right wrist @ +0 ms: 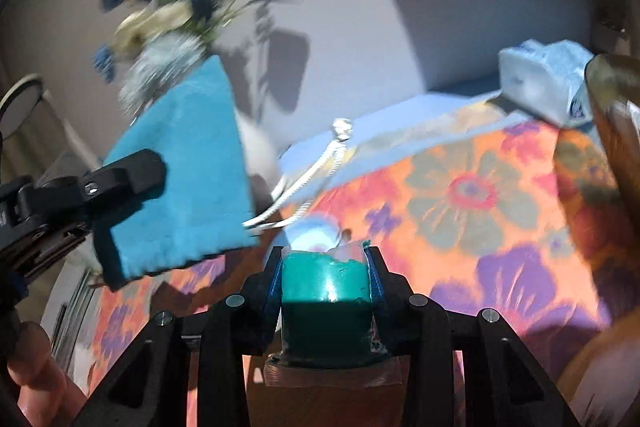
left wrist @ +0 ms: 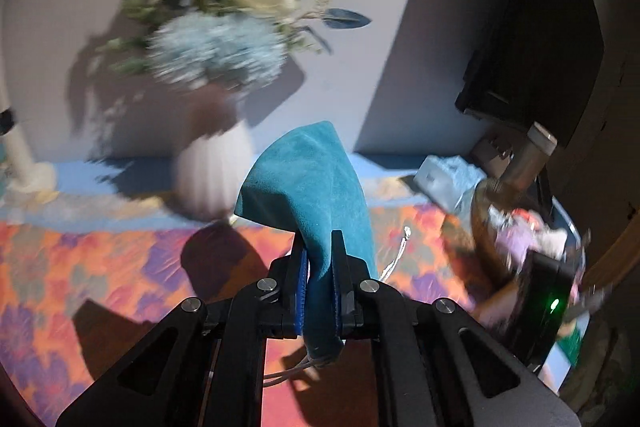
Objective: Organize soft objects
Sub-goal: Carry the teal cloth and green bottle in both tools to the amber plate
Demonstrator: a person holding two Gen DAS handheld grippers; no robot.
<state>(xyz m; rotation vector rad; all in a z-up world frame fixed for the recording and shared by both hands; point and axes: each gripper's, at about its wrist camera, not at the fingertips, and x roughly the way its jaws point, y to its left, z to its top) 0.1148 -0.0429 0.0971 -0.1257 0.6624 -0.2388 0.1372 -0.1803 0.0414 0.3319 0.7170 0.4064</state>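
Mid-gather, both soft things lifted off the flowered desk (right wrist: 480, 195). Bottom centre of the right view: right gripper (right wrist: 326, 259) jaws clamped on a teal putty-like block (right wrist: 324, 287). Centre-left, further off: left gripper (left wrist: 320, 247) jaws shut on a blue drawstring pouch (left wrist: 308, 179), cord dangling. Next, probably: pouch mouth opened, block lined up.

Both wrist views angle down, sharing the vase (left wrist: 212, 183) (blurred).
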